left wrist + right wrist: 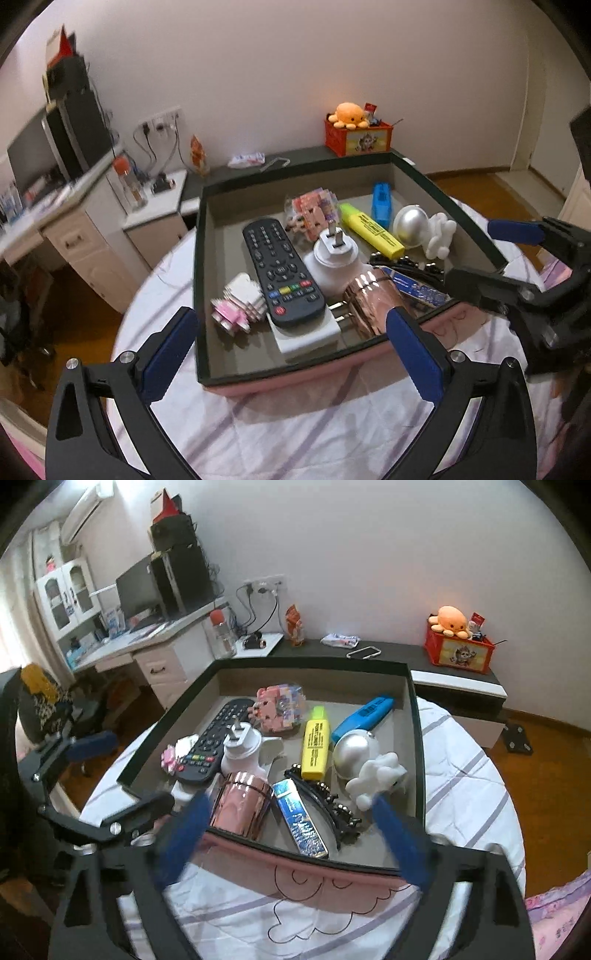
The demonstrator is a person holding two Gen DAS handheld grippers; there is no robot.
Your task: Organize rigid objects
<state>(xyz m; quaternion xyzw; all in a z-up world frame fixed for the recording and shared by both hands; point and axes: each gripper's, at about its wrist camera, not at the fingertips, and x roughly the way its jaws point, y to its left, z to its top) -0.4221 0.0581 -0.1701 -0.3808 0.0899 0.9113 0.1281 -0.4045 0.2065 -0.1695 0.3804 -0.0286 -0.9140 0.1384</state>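
Nearest: left gripper [291,332], blue pads spread wide, empty, poised over the near edge of the box [201,280]; right gripper [291,830], pads likewise spread wide and blurred, nothing between them, over the same near wall. Beneath both: a white cloth with lilac stripes [461,786] covering the round surface on which the box sits. Box: shallow, dark-rimmed, grey inside, pink outer wall with a drawn outline. Contents, near row: rose-gold metallic cup [242,805] lying on its side at the near wall; blue foil-printed packet [303,821] just beside it; black toothed hair clip [332,801] touching the packet; white block [306,336] under the near end of the black remote control [282,273]; pink-and-white clip cluster [240,304] beside the remote. Middle row: white plug adapter [334,258], prongs up, leaning against the remote; yellow highlighter [371,230]; silver egg-shaped item [410,225]; white knobbly figure [439,234] touching the egg. Far row: pink block puzzle in clear wrap [314,210]; blue highlighter [382,205] near the far wall. Beyond the box: dark low shelf [406,653] carrying a red crate [458,651] topped by an orange plush octopus [450,618]; white desk [162,646] with monitor [136,589] at left.
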